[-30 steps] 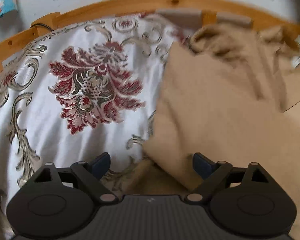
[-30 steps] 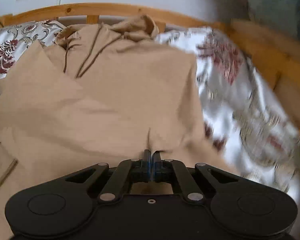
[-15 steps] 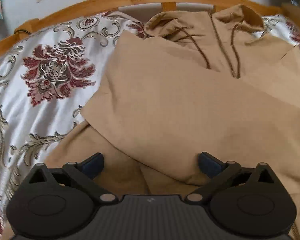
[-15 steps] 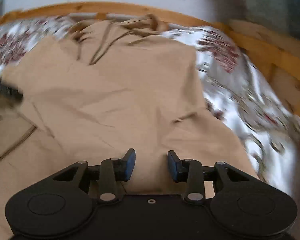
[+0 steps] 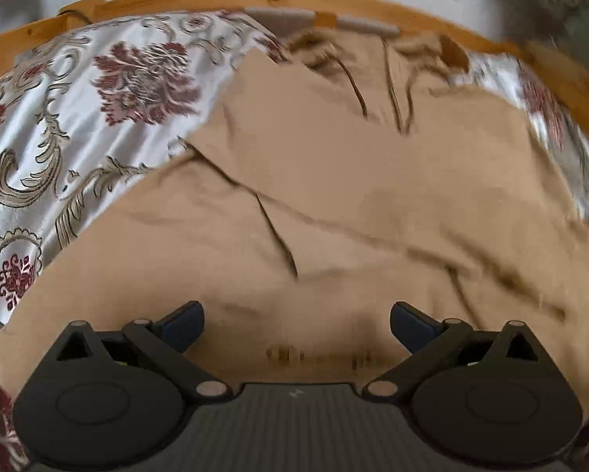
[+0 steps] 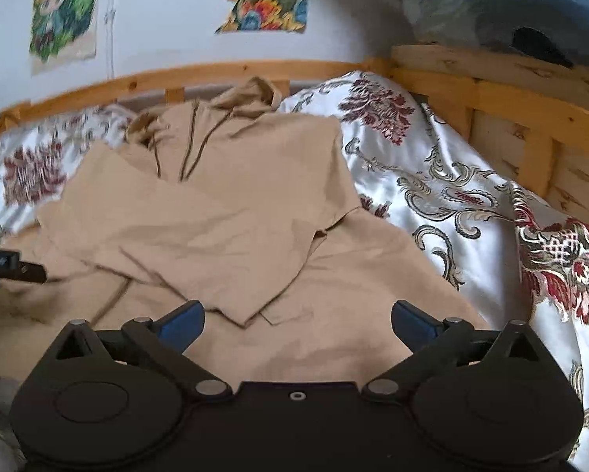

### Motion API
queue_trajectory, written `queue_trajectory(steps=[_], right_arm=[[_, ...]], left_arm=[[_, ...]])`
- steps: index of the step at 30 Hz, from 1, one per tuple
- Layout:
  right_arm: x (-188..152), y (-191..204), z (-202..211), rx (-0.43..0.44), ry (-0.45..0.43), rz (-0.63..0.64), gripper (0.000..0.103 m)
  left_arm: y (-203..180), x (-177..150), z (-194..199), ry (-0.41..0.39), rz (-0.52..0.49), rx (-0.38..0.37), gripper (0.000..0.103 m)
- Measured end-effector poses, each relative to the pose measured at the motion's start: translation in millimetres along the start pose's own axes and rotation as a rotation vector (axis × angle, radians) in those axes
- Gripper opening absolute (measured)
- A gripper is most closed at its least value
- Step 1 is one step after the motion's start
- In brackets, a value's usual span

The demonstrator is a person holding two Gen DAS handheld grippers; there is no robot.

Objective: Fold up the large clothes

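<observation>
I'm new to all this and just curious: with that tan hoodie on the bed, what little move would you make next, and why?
Probably lower both grippers to the hoodie's near hem and pinch it. The left gripper and right gripper are open and hold nothing, and both sleeves look folded across the chest, so the bottom half seems next.

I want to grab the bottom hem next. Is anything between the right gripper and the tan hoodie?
Nothing visible. The right gripper is open directly over the tan hoodie, with bare fabric between its fingers; only the folded sleeves lie farther up.
</observation>
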State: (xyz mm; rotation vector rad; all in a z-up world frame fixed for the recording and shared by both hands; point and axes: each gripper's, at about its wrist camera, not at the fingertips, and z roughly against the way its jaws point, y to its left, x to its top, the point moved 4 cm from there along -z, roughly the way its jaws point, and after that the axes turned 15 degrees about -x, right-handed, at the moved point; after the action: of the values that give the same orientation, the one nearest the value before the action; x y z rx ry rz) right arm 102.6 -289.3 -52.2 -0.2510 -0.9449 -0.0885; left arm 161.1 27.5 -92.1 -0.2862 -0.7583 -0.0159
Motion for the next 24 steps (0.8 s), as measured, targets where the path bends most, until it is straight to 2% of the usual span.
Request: queue_trajectory(steps=[5,9,11,15,19,21,24], right_arm=[[-8.7,5.1,-10.5,0.006,0.060,0.032,0.102],[-9.4,5.7,-11.2,0.010,0.064,0.030,0.102],[-10.1,5.9,-12.8,0.008,0.069,0.029,0.102],[-10.2,3.8,-15.5,0.015,0.085,0.018,0.102],[-7.9,-0.6,-15.2,0.015,0.076,0.002,0.102],[-5.5,-2.5,-13.2,0.015,0.061,-0.014,0.102],[-1.0,-2.0,-13.7,0.021,0.043,-0.035,0.102]], left_arm=[[-10.8,-9.0,0.2,0.039,-0.091,0.040,0.102],[-10.9,-11.3,-0.2,0.058,-0.083,0.055,0.102],[-11.2,-11.7,-1.1,0.082,-0.091,0.095,0.102],[-5.2,-4.7,-0.2,0.136,-0.081,0.114,0.102],[2.5,19.0,7.9,0.226,-0.062,0.114,0.102],[4.2,39.3,14.0,0.245,-0.077,0.166,0.102],[-1.5,87.3,27.4,0.262,-0.156,0.242,0.102]])
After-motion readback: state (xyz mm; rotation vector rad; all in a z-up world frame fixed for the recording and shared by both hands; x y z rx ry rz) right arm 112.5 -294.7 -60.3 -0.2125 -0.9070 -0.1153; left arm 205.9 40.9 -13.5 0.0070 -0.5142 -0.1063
